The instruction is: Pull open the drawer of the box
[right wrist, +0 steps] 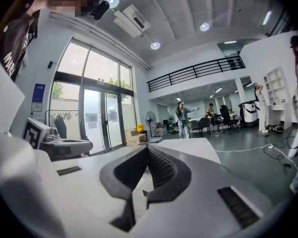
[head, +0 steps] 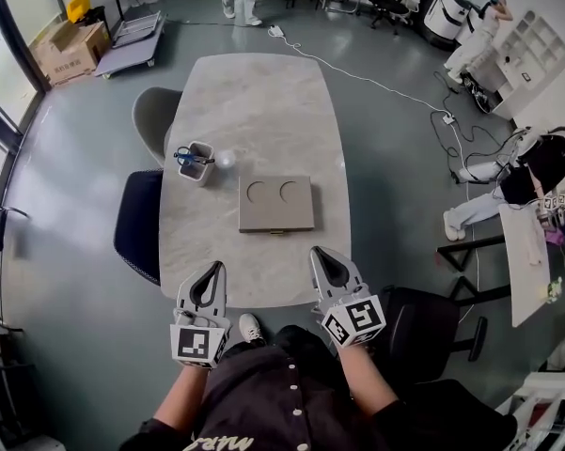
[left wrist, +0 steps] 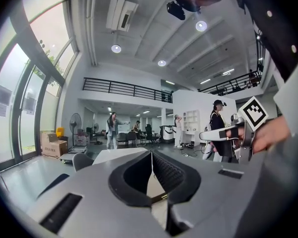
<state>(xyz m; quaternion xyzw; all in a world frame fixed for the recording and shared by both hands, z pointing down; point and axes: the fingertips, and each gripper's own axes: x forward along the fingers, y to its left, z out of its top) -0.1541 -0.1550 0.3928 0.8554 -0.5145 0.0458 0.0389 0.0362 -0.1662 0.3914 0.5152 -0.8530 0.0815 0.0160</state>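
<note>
Head view: a flat grey box (head: 276, 205) with two round recesses in its top lies flat near the middle of the pale stone table (head: 263, 101). Its drawer is shut, and a small brass handle (head: 276, 232) sits on the edge facing the person. A cup (head: 196, 163) holding blue-handled tools and a small white round object (head: 226, 159) stand just left of the box, apart from it. The left gripper (head: 212, 271) and the right gripper (head: 321, 255) hover over the near table edge, one on each side of the box's centre line, both short of it. The table surface between the grippers and the handle is bare. A dark blue chair (head: 139, 224) and a grey chair (head: 153, 118) flank the table's left edge, a black chair (head: 428, 322) stands at the near right, and a white cable (head: 376, 83) runs across the floor beyond.

Left gripper view: the jaws meet at the tips with nothing gripped. A tan patch with a brass glint shows through the hollow behind the tips and is probably the box front, though too little shows to confirm.

Right gripper view: the jaws are pressed together at the tips and empty, and the table stretches ahead unobstructed.
</note>
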